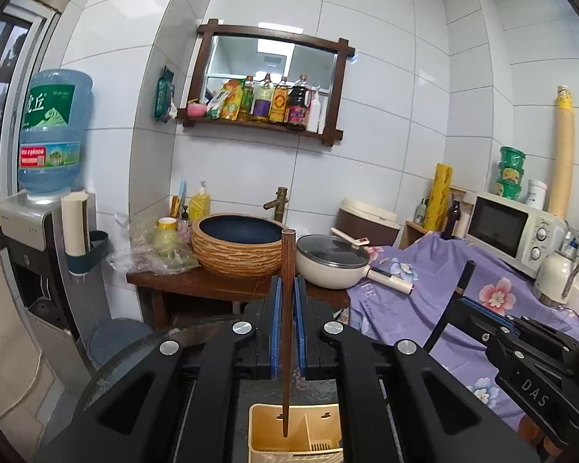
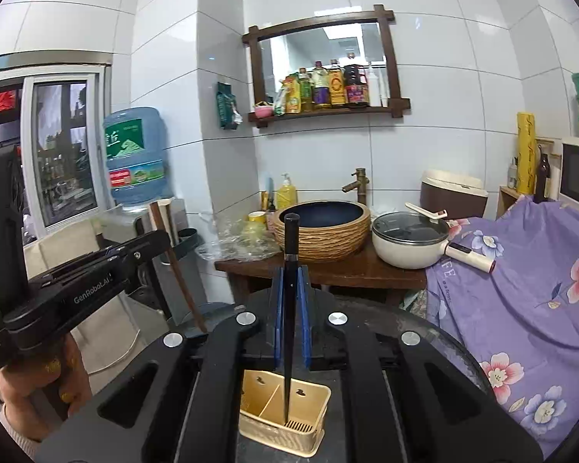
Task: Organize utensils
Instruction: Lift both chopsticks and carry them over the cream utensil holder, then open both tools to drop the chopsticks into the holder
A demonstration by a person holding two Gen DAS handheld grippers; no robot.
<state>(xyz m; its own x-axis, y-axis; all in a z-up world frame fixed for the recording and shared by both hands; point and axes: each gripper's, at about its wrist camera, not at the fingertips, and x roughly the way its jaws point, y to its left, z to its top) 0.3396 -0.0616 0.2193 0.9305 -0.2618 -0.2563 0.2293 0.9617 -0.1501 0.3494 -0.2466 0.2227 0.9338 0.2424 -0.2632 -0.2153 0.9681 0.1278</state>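
My left gripper point(image 1: 288, 285) is shut on a brown wooden chopstick point(image 1: 287, 254) that stands upright between the blue pads. Its lower tip shows against the left compartment of a beige utensil holder point(image 1: 264, 453) below. My right gripper point(image 2: 290, 274) is shut on a black chopstick point(image 2: 290, 239), also upright, with its tip over the slotted floor of the holder point(image 2: 314, 395). Each gripper appears in the other's view: the right gripper point(image 1: 463, 301) with the black chopstick point(image 1: 466, 274), and the left gripper point(image 2: 162, 239) with the brown chopstick point(image 2: 181, 289). Whether the tips are inside the holder I cannot tell.
The holder stands on a dark round table point(image 2: 436, 332). Beyond it a wooden counter point(image 1: 197, 281) carries a woven sink basin point(image 1: 237, 247) and a lidded white pot point(image 1: 330, 266). A purple floral cloth point(image 2: 521, 289) covers the right side. A water dispenser point(image 1: 50, 231) stands at the left, and a microwave point(image 1: 513, 227) at the right.
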